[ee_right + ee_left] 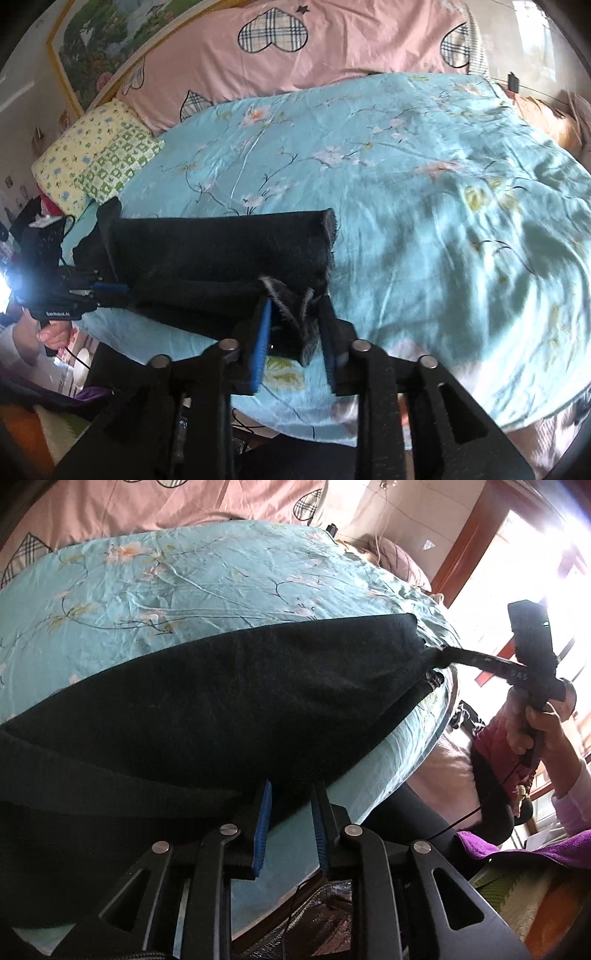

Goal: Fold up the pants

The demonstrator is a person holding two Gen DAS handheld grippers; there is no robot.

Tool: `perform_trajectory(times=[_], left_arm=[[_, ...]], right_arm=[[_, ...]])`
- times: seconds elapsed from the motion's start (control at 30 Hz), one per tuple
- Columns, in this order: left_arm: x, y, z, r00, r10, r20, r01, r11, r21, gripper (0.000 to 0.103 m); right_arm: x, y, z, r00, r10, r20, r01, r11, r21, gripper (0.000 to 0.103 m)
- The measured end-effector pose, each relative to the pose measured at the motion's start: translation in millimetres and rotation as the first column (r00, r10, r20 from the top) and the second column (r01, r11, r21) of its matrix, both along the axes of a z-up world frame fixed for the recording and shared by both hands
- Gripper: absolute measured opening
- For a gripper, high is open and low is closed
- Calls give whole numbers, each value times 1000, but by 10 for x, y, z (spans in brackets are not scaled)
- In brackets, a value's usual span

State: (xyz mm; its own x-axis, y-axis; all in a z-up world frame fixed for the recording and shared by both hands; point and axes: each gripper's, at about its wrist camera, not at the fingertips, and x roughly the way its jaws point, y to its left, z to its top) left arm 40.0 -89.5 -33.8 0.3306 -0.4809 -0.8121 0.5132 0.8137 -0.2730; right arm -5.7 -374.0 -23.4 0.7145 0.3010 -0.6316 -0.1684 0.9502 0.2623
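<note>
Now both claws are pinching the black pants above the bed.

Right gripper is clamping a frayed hem corner; left gripper is gripping the opposite end, apparently to keep the pants stretched for folding. Dark and fuzzy, they are hanging doubled along the near edge of the floral blue bedsheet.

Bed carries everything; covered by turquoise floral sheet, wrinkled, pale blossoms and dark branches printed across it. Black pants lie on sheet near front edge, folded lengthwise, long band running left to right. Pink quilt with plaid hearts heaped along far side. Yellow-green patterned pillow at far left corner, touching quilt.
</note>
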Motion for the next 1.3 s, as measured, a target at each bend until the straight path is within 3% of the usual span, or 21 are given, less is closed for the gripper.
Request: perform_trajectory(times=[0.23, 0.37, 0.47, 0.73, 1.0, 1.3], left_arm=[[15, 205, 80, 996, 90, -8, -90, 995, -34, 29], [77, 464, 154, 980, 197, -9, -198, 979, -42, 31], [131, 712, 216, 959, 284, -8, -284, 958, -44, 32], [231, 1460, 328, 872, 489, -24, -490, 869, -66, 35], [343, 1999, 463, 801, 599, 5, -598, 800, -44, 42], [622, 2659, 721, 752, 656, 68, -657, 754, -8, 54]], right_arm=[[19, 250, 289, 996, 41, 76, -44, 998, 46, 31], [239, 595, 300, 988, 129, 87, -137, 987, 88, 40], [427, 839, 236, 980, 186, 71, -193, 975, 110, 45], [699, 1367, 141, 951, 306, 42, -309, 944, 116, 45], [927, 1636, 84, 932, 363, 16, -360, 918, 169, 45], [1187, 2067, 47, 885, 465, -24, -448, 864, 231, 45]])
